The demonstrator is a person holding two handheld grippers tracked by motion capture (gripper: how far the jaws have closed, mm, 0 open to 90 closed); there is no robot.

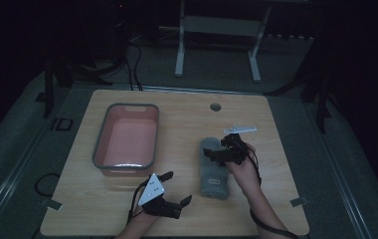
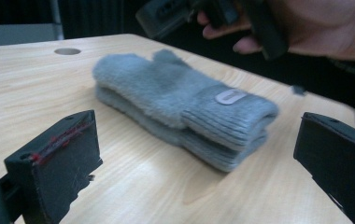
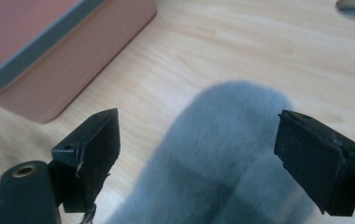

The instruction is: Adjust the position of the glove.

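On the right half of the wooden table [image 1: 187,107] lie 2 grey mittens [image 1: 213,169], stacked one on the other, cuffs toward the person. The right gripper [image 1: 220,149] hangs over their fingertip end, jaws spread wide with nothing clamped between them. The left gripper [image 1: 173,188] sits left of the cuffs, well apart, jaws wide too. A pink tub [image 1: 127,137] stands to the mittens' left.

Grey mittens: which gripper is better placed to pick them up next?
Right, probably. The right gripper hangs open directly over the stacked grey mittens; the left gripper sits open, off to their side.
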